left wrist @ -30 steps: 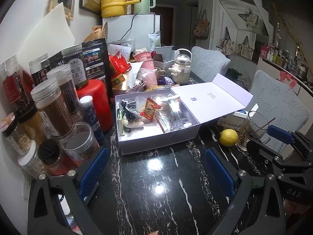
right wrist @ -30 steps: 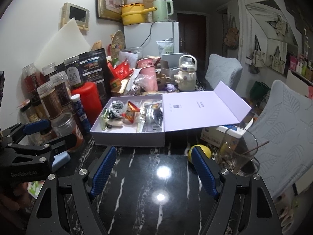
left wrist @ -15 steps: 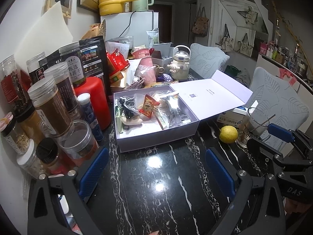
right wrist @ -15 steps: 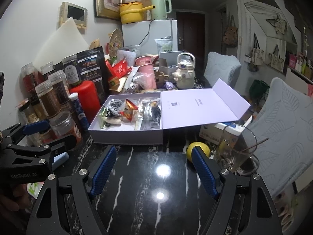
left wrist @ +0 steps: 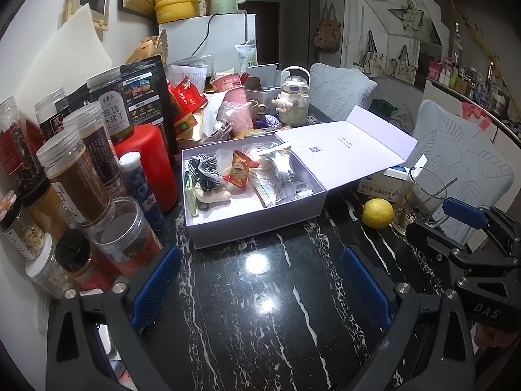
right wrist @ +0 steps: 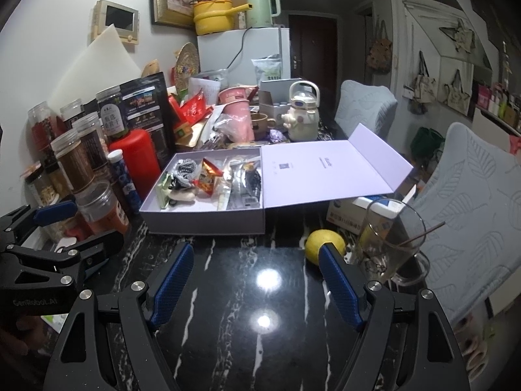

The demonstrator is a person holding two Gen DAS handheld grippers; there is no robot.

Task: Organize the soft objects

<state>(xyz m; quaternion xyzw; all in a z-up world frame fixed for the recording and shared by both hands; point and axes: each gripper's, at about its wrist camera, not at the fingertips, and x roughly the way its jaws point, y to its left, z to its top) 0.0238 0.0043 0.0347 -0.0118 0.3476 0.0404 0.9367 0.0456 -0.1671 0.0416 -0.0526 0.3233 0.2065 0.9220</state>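
Your left hand-held gripper [left wrist: 260,282] and right hand-held gripper [right wrist: 255,282] both gape empty over the glossy black marble desk [left wrist: 247,325]; shallow lavender cardboard box [left wrist: 257,221], lid open, holds a striped knit fabric bundle [left wrist: 205,170] and crinkly foil packets [left wrist: 283,172].

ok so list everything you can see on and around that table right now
box: one, pale lilac, table centre, lid open to the right
packets: several, red and silver, inside the box
striped cloth: one, black and white, in the box's left part
lemon: one, yellow, on the table right of the box
glass: one, clear, right of the lemon, a stick in it
jars: many, clear with brown or red contents, left edge
red bottle: one, left of the box
kettle jug: one, cream, behind the box
table: one, black marble with white veins
left gripper: blue pads, open, nothing held
right gripper: blue pads, open, nothing held
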